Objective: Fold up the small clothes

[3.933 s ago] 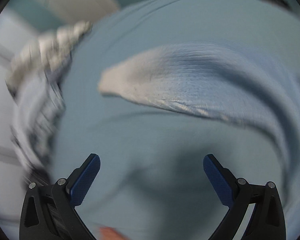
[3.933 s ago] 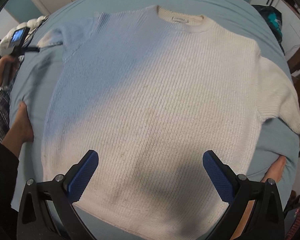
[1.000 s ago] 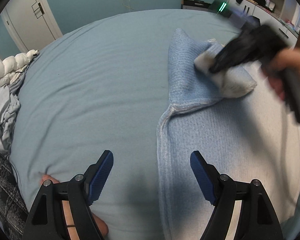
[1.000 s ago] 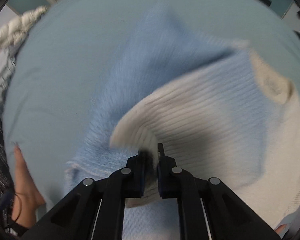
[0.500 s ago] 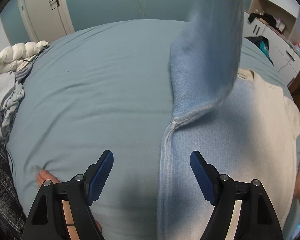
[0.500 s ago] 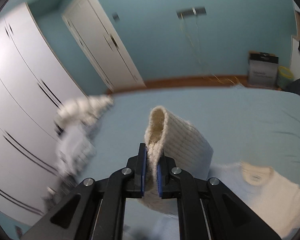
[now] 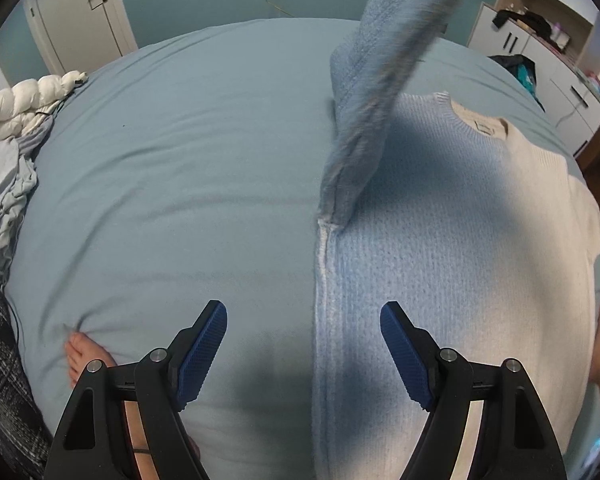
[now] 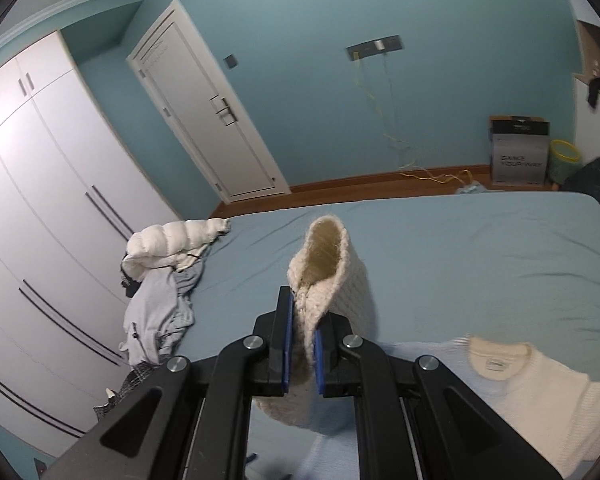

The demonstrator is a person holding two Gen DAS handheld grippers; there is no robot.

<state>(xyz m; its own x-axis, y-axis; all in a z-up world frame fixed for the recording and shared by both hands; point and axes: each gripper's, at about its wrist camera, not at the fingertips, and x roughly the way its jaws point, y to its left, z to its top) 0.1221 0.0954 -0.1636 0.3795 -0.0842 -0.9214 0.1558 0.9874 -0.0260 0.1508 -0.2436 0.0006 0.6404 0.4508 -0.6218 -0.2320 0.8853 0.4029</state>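
Pinching the sleeve (image 8: 332, 276) tight between both pads, right gripper (image 8: 300, 354) up high, jaws all but closed on the knit, cuff opening gaping toward the far wall. Seen from the left wrist camera as a blurred band of sleeve (image 7: 372, 92) rising off the sweater (image 7: 440, 264) from the armpit seam and running out of frame at the top. Lying flat on the bed (image 7: 172, 184), that sweater, body spread over the right half, collar (image 7: 476, 120) pointing away, other sleeve draped off the far right edge. Showing again low right in the right wrist view, sweater (image 8: 540, 396) with collar label up, bed (image 8: 460, 248) stretching behind it.

Hovering wide open, left gripper (image 7: 302, 344), holding nothing, blue pads well apart above the bed, the right-hand pad over the sweater's side hem, the left-hand pad over bare sheet. Bare foot (image 7: 82, 354) just beside the left-hand finger, pressed into the sheet. Heaped at the bed's left edge, a clothes pile (image 7: 8, 168), white padded piece on top, grey fabric below; same pile (image 8: 160, 276) clear in the right wrist view. Standing behind: white wardrobe (image 8: 44, 208), white door (image 8: 208, 120), a box (image 8: 518, 150) on the floor by the teal wall.
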